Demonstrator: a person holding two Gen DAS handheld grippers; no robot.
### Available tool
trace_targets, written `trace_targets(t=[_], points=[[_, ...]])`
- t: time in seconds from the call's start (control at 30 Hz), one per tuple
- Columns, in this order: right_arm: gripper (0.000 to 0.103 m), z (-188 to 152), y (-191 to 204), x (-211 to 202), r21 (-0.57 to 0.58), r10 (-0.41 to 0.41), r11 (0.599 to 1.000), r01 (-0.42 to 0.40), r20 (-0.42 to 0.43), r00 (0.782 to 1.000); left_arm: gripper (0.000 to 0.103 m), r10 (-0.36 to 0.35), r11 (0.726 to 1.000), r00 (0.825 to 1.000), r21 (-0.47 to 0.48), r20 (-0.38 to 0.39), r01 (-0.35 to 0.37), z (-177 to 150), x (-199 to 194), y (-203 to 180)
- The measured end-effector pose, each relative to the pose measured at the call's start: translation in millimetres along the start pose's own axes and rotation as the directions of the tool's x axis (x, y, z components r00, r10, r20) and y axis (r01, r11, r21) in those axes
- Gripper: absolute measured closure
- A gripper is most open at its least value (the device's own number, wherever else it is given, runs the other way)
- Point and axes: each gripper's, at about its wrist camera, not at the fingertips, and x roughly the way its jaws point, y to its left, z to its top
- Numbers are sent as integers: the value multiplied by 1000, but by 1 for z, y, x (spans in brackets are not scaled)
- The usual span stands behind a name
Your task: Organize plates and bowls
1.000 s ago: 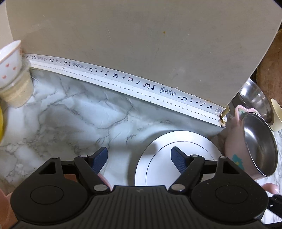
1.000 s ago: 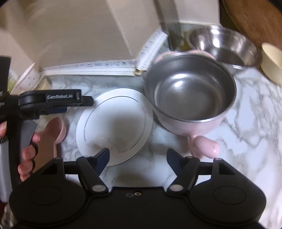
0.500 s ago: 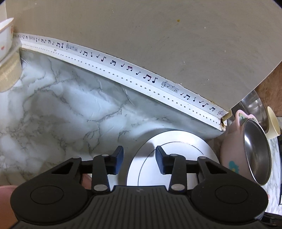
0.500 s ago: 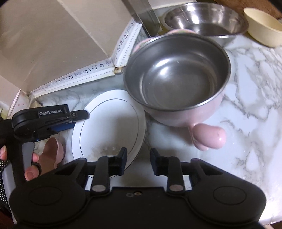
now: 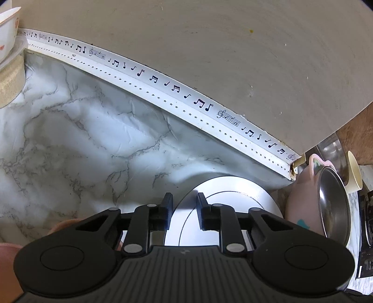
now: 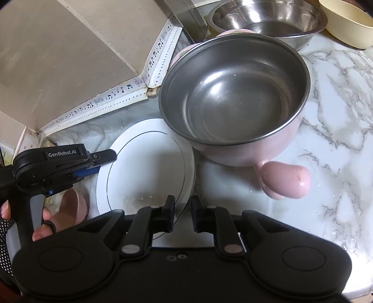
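both pairs of fingers have just been closing: our left gripper [image 5: 182,205] and right gripper [image 6: 180,207] each pinch opposite rim edges of the white plate [image 6: 149,167] between their fingers, likely to lift it level off the worktop [image 5: 93,139], beside the pink pot [image 6: 235,93].

Cream bowl [image 6: 347,22] cut by edge; white plate's [image 6: 149,167] near rim hidden.

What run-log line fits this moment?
left gripper: just closed on plate rim | right gripper: just closed on plate rim | pot: beside plate, not held
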Motion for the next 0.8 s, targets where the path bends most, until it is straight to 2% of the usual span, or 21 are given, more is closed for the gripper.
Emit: trace_targets(t=[0.27,0.8], points=[[91,0,-2,0,-21,16,1000,-15,6,1000,86,-22,999,1000,-43,2,23,-5,-3,11],[93,3,-16,-16,-107,110,987,-117,-65,992,91,-98,987,995,-131,0,97,-37,-41,25]])
